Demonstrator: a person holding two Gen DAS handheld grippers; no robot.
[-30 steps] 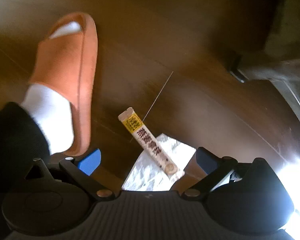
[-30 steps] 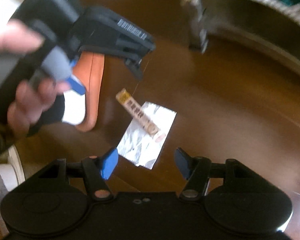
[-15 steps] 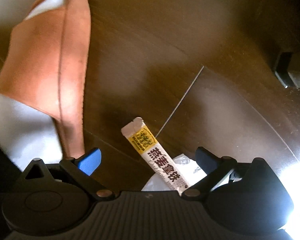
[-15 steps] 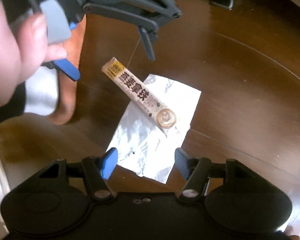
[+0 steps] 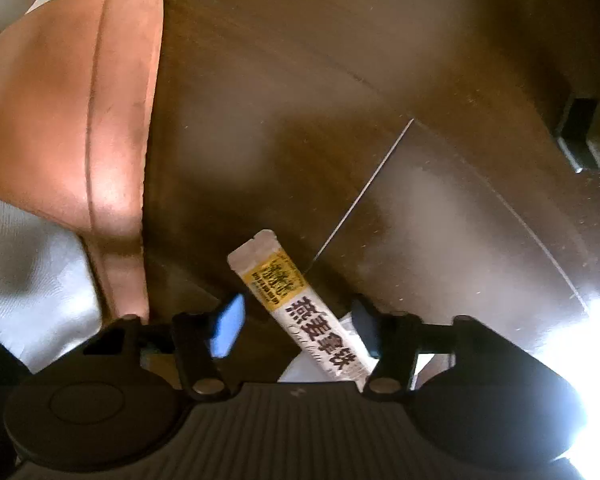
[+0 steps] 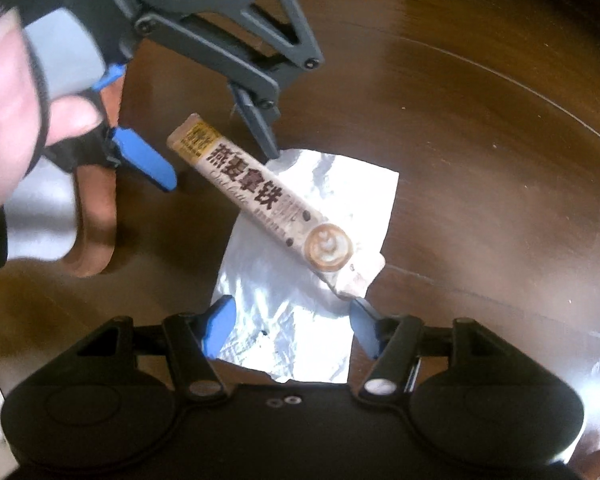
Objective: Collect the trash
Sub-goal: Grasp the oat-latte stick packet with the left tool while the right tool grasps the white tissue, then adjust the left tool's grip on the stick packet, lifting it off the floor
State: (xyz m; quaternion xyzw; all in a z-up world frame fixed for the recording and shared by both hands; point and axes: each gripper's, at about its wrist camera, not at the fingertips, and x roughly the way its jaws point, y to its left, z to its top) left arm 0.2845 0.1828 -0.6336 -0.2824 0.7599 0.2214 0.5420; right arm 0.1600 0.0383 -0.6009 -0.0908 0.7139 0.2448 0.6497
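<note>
where sunlight glares, the dark wooden floor (image 5: 380, 60) shines.

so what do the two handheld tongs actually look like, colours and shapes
Both tongs are black plastic. The right tongs and left tongs each have two round housings, silver pivot screws on their linkage arms, and blue fingertips. Seen from the right wrist, the left tool has a grey angular frame and a light grey handle section.

Glossy wood floor (image 6: 480, 128), crinkled shiny foil (image 6: 284, 320), printed sachet (image 6: 256, 196)
</note>
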